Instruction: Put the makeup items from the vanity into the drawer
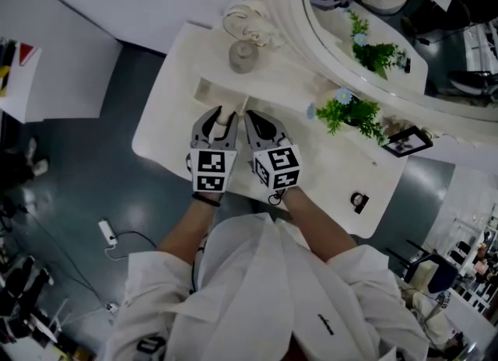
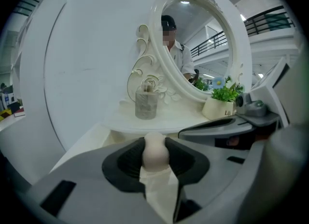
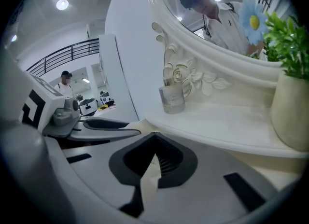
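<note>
Left gripper (image 1: 224,116): its jaws are being clenched on a sponge (image 2: 155,153), with the pads being pressed against both of its sides.
Sponge: beige and egg-shaped, it is being gripped round its middle, and its rounded end is being shown just past the pads.
Right gripper (image 3: 155,146): its jaws are being held clenched with the tips touching, and nothing is being gripped between them.
Pair: the two grippers are being held side by side, almost touching, with the right one just right of the left jaws.
Drawer (image 1: 222,91): it is being shown open just ahead of both sets of jaws, below the shelf edge. The sponge is being held near its front, and whether it has crossed the rim cannot be told.
Vanity (image 1: 159,130): its white top is being shown beneath both sets of jaws.
Cup (image 2: 146,103): clear and upright, it is being shown on the shelf beyond the jaws, slightly left of the left pair.
Mirror (image 2: 203,49): oval, in a carved white frame, it is being shown behind the cup and to the right of the left jaws.
Plant (image 1: 350,114): green, with blue flowers, in a pale pot, it is being shown on the shelf to the right of the right jaws.
Frame (image 1: 406,143): small and dark, it is being shown well to the right, past the plant.
</note>
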`<state>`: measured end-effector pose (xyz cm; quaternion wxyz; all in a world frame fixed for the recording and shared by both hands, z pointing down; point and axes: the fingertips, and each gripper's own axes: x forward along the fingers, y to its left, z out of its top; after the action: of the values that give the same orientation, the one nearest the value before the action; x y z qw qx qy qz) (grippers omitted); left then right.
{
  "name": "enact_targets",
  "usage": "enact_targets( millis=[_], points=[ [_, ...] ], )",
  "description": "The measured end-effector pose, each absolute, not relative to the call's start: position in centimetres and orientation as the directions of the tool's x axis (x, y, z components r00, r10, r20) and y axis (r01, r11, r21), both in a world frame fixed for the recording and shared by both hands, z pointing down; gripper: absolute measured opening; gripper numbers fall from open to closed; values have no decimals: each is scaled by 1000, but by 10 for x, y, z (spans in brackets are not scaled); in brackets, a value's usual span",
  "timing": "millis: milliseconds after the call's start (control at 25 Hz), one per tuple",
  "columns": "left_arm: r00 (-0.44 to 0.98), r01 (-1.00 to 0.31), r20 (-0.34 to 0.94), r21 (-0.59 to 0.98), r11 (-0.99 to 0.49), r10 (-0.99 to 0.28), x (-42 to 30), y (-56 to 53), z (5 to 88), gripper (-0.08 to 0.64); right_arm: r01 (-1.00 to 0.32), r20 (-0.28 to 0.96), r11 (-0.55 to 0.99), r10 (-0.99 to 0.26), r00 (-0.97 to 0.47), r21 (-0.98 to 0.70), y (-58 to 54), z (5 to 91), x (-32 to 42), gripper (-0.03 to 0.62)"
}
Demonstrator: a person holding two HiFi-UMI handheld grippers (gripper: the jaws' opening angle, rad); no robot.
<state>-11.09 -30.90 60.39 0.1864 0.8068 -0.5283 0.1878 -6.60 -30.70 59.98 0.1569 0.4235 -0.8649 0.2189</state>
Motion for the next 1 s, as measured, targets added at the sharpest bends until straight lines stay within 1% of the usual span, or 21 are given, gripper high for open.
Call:
enact_targets(
  millis=[520,720,1000],
  points=[
    [337,-938,537,123,-324,-773,-121,-340,618,150,-785,456,571,-647,-610,-240,-328,604,-87,17],
    [333,-939,577,128,-320,-746,-120,-342,622,150,-787,457,568,-649,-608,-240,-327,603,-85,17],
    [351,-933,625,174,-314,-697,-116,-349,634,152,-790,451,565,-656,-606,-239,-326,601,-80,17]
  ],
)
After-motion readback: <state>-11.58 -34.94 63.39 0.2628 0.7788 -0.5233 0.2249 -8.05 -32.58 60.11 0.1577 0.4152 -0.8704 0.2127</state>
